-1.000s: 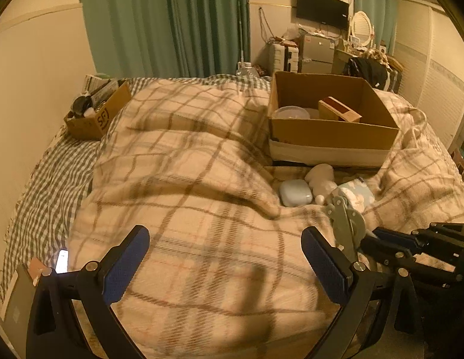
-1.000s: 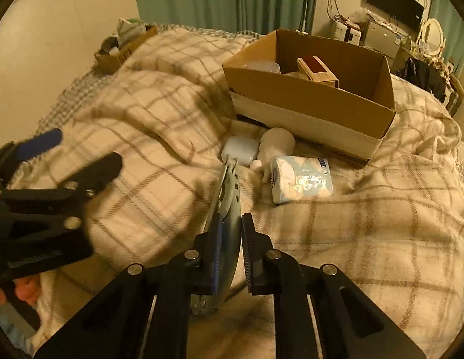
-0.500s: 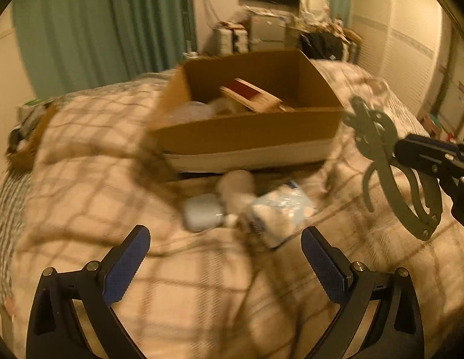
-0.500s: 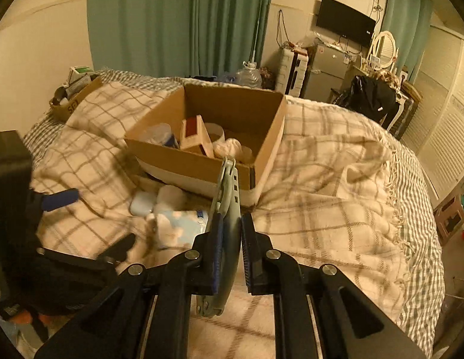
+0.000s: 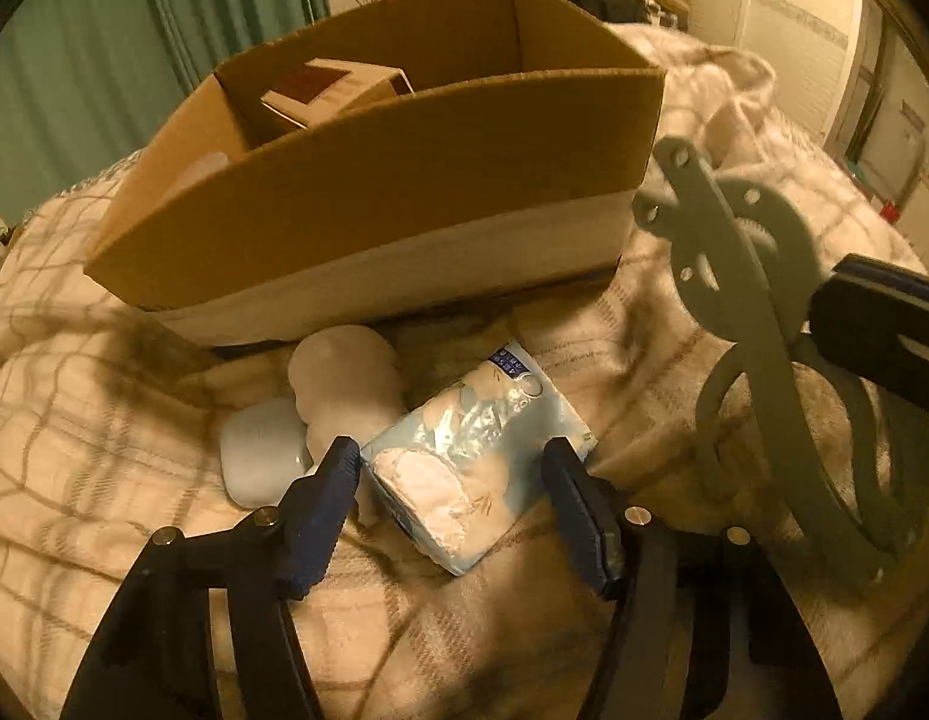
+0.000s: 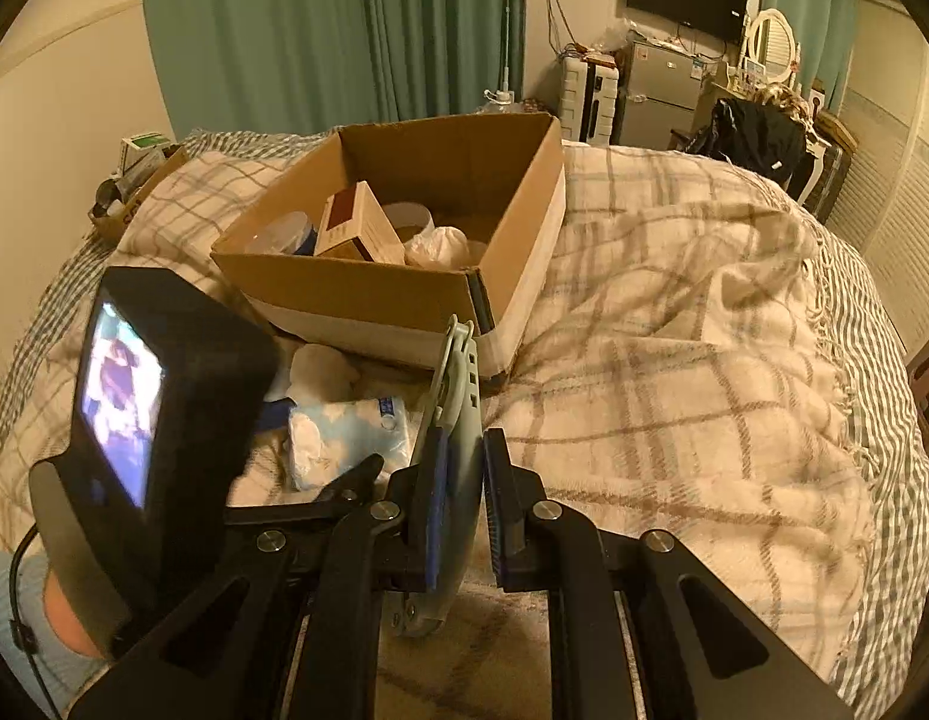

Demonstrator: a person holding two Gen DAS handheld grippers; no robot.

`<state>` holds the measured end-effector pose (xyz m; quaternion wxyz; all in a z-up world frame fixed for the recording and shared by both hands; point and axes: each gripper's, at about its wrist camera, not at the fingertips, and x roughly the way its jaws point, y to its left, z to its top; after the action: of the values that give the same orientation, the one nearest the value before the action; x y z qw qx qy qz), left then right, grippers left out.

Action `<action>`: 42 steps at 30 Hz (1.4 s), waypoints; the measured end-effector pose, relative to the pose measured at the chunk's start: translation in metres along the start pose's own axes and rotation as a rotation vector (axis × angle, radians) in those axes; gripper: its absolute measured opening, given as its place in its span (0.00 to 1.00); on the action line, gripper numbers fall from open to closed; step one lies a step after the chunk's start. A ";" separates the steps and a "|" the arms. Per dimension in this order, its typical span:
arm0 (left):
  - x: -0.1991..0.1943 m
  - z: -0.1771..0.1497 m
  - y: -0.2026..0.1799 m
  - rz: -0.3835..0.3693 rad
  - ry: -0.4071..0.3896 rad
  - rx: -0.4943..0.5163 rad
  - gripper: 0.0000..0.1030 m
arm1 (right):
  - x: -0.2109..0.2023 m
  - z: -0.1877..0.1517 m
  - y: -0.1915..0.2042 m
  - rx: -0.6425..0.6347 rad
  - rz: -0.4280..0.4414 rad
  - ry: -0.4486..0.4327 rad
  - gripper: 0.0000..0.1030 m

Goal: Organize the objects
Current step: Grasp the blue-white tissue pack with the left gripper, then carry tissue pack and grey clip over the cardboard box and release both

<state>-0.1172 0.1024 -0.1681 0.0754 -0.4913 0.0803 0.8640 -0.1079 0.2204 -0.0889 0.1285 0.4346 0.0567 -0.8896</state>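
Observation:
My left gripper [image 5: 458,468] is open, its fingers on either side of a pale blue tissue pack [image 5: 476,462] that lies on the plaid blanket; the pack also shows in the right wrist view [image 6: 344,438]. Beside the pack lie a cream plush thing [image 5: 344,378] and a small white case [image 5: 260,456]. My right gripper [image 6: 464,480] is shut on a grey-green metal tool [image 6: 455,396], also seen in the left wrist view [image 5: 758,324], to the right of the pack. An open cardboard box [image 6: 368,288] stands just behind and holds a small carton [image 6: 356,228] and other items.
The plaid blanket [image 6: 674,372] covers the bed, with open blanket to the right of the box. A second small box [image 6: 134,180] of items sits at the bed's far left. Green curtains, a fridge, a TV and a chair with clothes stand behind.
My left gripper has swung right and moved down and in, so its fingers now flank the tissue pack. My right gripper has lifted the tool and carried it right, beside the box.

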 end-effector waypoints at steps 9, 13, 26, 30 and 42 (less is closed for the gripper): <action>-0.035 -0.015 0.024 -0.061 -0.040 -0.077 0.18 | -0.010 -0.001 0.007 -0.016 -0.044 -0.017 0.11; -0.065 -0.017 0.024 -0.065 -0.105 -0.079 0.17 | -0.023 -0.001 0.010 -0.017 -0.060 -0.037 0.11; -0.155 0.007 0.050 -0.017 -0.270 -0.104 0.17 | -0.101 0.026 0.034 -0.068 -0.092 -0.180 0.11; -0.177 0.031 0.069 0.022 -0.315 -0.111 0.17 | -0.125 0.059 0.044 -0.097 -0.094 -0.250 0.11; -0.156 0.127 0.113 0.103 -0.366 -0.130 0.17 | -0.065 0.167 0.044 -0.127 -0.095 -0.247 0.11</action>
<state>-0.1687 0.0114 0.0374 0.0127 -0.3249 0.0344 0.9450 -0.1841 0.1543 0.0662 0.1192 0.3095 0.1170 -0.9361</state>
